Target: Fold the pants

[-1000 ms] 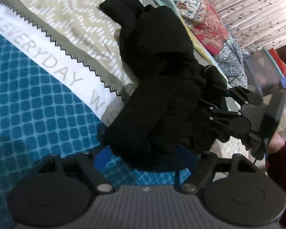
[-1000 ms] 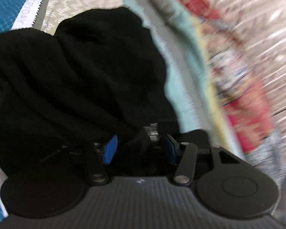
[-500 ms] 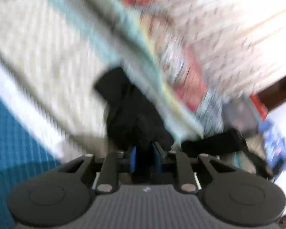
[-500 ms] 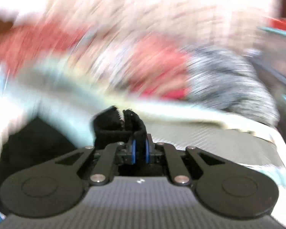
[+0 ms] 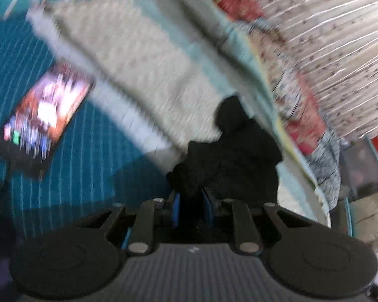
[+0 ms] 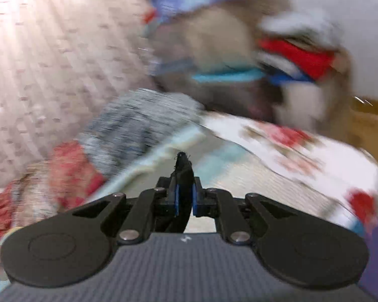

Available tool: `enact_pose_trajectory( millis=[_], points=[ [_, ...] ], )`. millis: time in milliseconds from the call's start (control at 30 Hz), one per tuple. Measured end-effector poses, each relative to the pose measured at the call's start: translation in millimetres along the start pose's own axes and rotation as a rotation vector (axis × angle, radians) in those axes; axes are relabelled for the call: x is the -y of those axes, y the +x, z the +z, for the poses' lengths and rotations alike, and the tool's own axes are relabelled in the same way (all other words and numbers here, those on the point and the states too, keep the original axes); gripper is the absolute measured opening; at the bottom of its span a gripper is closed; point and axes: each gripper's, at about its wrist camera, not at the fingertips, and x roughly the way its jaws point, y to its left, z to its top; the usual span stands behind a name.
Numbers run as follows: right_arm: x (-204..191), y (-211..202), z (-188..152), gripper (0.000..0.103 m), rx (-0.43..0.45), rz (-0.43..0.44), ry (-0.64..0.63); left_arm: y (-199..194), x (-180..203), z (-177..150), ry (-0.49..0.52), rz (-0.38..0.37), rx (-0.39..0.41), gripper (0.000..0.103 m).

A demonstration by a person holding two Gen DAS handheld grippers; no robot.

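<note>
Pants point(image 5: 229, 166) sit pinched inside left tool point(image 5: 191, 207) and right tool point(image 6: 184, 197).

Both views heavily motion-blurred; gripper bodies alone kept sharp. Fisheye bending at edges. Bright glare upper left in right-wrist view.
</note>
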Motion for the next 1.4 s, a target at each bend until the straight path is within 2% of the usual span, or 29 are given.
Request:
enact_pose_trajectory(
  millis=[133, 167, 233, 267, 333, 400, 433, 500, 567, 633, 700, 767, 833, 933, 1000, 1100, 1133, 1167, 1267, 1333, 1400],
  points=[
    [61, 0, -40, 0.012, -0.076, -0.138, 0.092, 16, -8, -29, 0.017, 0.065, -0.054, 0.020],
    [74, -1, -48, 0.012, -0.103, -0.178, 0.105, 18, -10, -36, 0.016, 0.077, -0.069, 0.029],
    [89, 8, -58, 0.020, -0.163, -0.245, 0.136, 18, -10, -44, 0.033, 0.120, -0.113, 0.037],
    [94, 5, -60, 0.023, -0.155, -0.285, 0.172, 14, -9, -46, 0.048, 0.136, -0.121, 0.038],
    [107, -10, -58, 0.061, -0.101, -0.300, 0.283, -3, -11, -44, 0.074, 0.134, -0.099, 0.043],
    [115, -26, -53, 0.059, -0.054, -0.311, 0.382, -22, -14, -37, 0.070, 0.117, -0.049, 0.046],
    [110, -35, -48, 0.056, -0.025, -0.300, 0.381, -30, -14, -30, 0.070, 0.116, -0.019, 0.047],
    [84, -37, -35, 0.054, 0.006, -0.255, 0.290, -35, -10, -11, 0.086, 0.126, 0.034, 0.051],
    [46, -35, -24, 0.054, 0.004, -0.165, 0.176, -26, 1, 8, 0.104, 0.145, 0.064, 0.053],
    [-7, -27, -18, 0.054, -0.052, -0.028, 0.041, -6, 20, 26, 0.153, 0.128, 0.079, 0.053],
    [-71, -16, -22, 0.054, -0.114, 0.092, -0.125, 20, 43, 36, 0.200, 0.102, 0.088, 0.053],
    [-150, -5, -38, 0.054, -0.194, 0.217, -0.326, 43, 63, 36, 0.244, 0.054, 0.082, 0.053],
    [-228, 5, -66, 0.054, -0.278, 0.350, -0.521, 65, 78, 32, 0.298, 0.037, 0.084, 0.055],
    [-343, 9, -126, 0.054, -0.385, 0.564, -0.797, 83, 86, 25, 0.346, 0.051, 0.111, 0.058],
    [-409, 11, -169, 0.054, -0.464, 0.685, -0.926, 84, 83, 25, 0.345, 0.044, 0.149, 0.061],
    [-495, 28, -234, 0.053, -0.568, 0.813, -1.042, 82, 77, 22, 0.356, 0.019, 0.173, 0.072],
    [-521, 36, -258, 0.053, -0.609, 0.838, -1.065, 81, 75, 20, 0.367, 0.012, 0.169, 0.077],
    [-543, 42, -281, 0.053, -0.646, 0.844, -1.083, 80, 74, 18, 0.374, 0.007, 0.166, 0.078],
    [-595, 75, -348, 0.057, -0.775, 0.788, -1.127, 82, 70, 15, 0.391, -0.007, 0.134, 0.078],
    [-614, 98, -391, 0.064, -0.808, 0.689, -1.183, 83, 65, 14, 0.389, -0.027, 0.106, 0.078],
    [-617, 125, -417, 0.062, -0.843, 0.565, -1.179, 84, 60, 12, 0.384, -0.049, 0.084, 0.078]
  ],
)
